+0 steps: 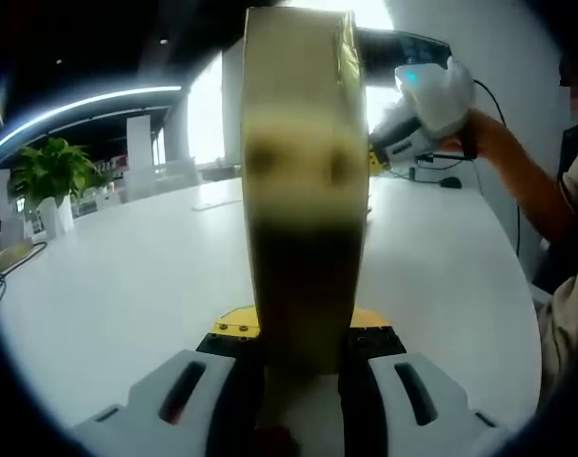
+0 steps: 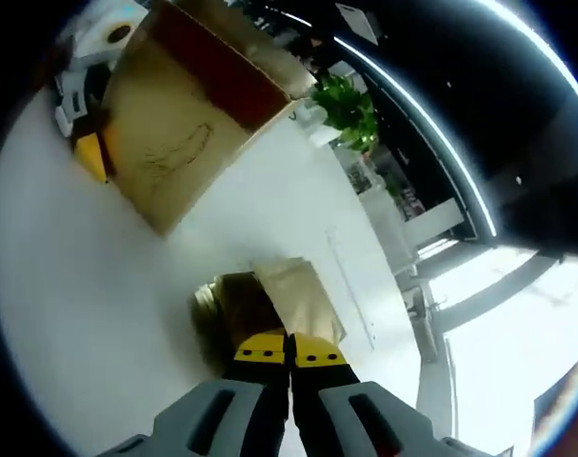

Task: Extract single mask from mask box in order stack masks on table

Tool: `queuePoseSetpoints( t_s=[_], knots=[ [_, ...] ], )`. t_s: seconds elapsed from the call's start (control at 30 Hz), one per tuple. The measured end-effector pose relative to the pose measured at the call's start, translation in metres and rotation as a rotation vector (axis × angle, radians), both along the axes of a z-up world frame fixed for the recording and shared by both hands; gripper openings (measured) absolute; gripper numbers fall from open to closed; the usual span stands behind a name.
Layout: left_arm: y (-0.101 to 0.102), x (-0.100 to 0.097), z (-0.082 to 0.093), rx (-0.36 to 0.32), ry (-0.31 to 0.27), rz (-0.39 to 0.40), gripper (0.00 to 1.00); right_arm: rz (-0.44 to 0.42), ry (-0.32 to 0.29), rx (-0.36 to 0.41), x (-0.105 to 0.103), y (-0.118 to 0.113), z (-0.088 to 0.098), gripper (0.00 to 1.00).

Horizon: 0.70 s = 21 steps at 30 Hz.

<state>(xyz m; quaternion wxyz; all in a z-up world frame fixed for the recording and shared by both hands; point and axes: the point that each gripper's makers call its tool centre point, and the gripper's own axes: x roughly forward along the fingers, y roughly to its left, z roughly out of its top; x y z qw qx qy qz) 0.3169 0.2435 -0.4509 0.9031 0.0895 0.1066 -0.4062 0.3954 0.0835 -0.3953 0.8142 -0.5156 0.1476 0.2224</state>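
The tan cardboard mask box [image 1: 303, 190] stands edge-on right in front of the left gripper view, and my left gripper [image 1: 303, 328] is shut on its lower part. In the right gripper view the same box [image 2: 174, 133] shows at the upper left with its open top turned away, held by the left gripper [image 2: 89, 143]. My right gripper [image 2: 289, 350] is shut on a single gold-tan wrapped mask [image 2: 293, 290] above the white table [image 2: 79, 314]. In the left gripper view the right gripper [image 1: 427, 105] is behind the box at the upper right, in a person's hand.
The white table [image 1: 127, 286] stretches wide around the box. A potted plant [image 1: 50, 171] stands at its far left edge, also seen as the plant [image 2: 350, 109]. A cable [image 1: 12, 262] lies near the left edge. The person's arm [image 1: 527, 181] reaches in from the right.
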Motion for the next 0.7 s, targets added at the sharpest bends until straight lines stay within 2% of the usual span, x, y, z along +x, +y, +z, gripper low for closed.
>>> queuePoseSetpoints(
  t_s=[0.27,0.53,0.7],
  knots=[
    [-0.001,-0.002,0.001,0.001,-0.002,-0.001,0.2,-0.042,-0.007,0.037,0.0,-0.001,-0.012,0.0],
    [0.0,0.001,0.0,0.0,-0.001,-0.001,0.2,-0.085,-0.032,0.068,0.005,-0.004,-0.011,0.0],
    [0.002,0.002,-0.001,0.0,-0.001,-0.001,0.2,-0.076,-0.037,0.063,0.01,-0.004,-0.013,0.0]
  ],
)
